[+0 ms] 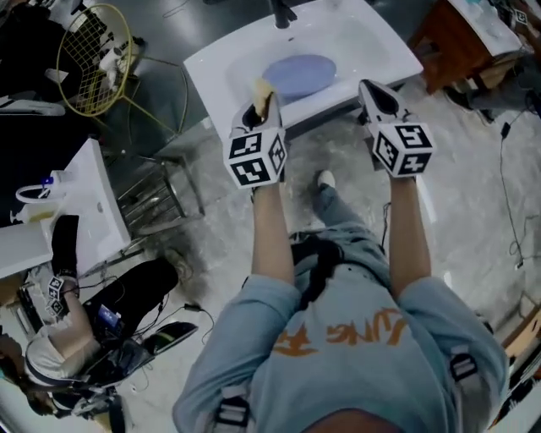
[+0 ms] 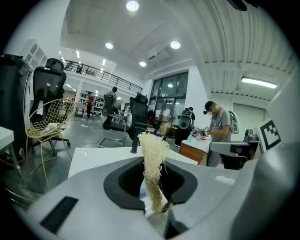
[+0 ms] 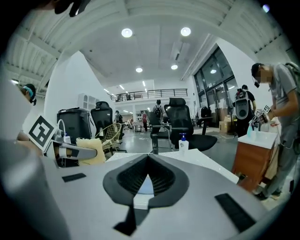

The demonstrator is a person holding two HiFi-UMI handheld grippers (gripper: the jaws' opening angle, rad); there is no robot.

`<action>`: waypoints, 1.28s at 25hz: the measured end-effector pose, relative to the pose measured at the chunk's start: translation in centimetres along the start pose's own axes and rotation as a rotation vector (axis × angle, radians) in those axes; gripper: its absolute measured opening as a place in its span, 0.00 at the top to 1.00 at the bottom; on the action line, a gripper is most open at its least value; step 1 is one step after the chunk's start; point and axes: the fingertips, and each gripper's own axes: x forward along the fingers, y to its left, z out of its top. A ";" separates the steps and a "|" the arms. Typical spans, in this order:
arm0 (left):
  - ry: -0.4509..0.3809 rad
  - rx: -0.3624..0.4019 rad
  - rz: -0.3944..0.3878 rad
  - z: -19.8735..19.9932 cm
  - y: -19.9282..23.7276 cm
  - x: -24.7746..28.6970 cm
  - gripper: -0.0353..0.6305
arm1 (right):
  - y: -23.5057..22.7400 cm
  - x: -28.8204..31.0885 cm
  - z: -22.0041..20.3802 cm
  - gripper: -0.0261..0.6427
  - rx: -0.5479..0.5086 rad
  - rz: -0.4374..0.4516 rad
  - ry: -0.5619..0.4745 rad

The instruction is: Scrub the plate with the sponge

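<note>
A round blue plate point(image 1: 300, 74) lies in the white sink basin point(image 1: 385, 46) ahead of me. My left gripper point(image 1: 260, 103) hangs over the basin's near rim, just left of the plate, shut on a pale yellow fibrous sponge point(image 1: 263, 91). In the left gripper view the sponge point(image 2: 152, 164) stands upright, pinched between the jaws of the left gripper point(image 2: 151, 183). My right gripper point(image 1: 370, 89) sits at the basin's near edge to the right of the plate, shut and empty. In the right gripper view a sliver of the blue plate point(image 3: 146, 186) shows past the closed jaws, and the sponge point(image 3: 92, 150) is at the left.
A dark faucet point(image 1: 282, 12) rises at the basin's far side. A soap bottle point(image 3: 183, 143) stands on the white top. A yellow wire chair point(image 1: 93, 59) is at the far left, a wooden table point(image 1: 456, 38) at the far right, a second white table point(image 1: 84, 211) on the left.
</note>
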 end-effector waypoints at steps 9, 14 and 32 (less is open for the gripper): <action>0.094 0.043 0.128 0.5 3.5 13.8 0.87 | -8.7 15.5 -3.2 0.96 0.115 0.125 0.115; 0.139 0.091 0.168 1.6 5.3 16.6 0.87 | -9.9 19.9 -2.6 0.96 0.151 0.166 0.133; 0.256 -0.094 0.212 1.1 15.5 22.9 0.87 | -9.6 33.0 -6.4 0.75 0.125 0.357 0.617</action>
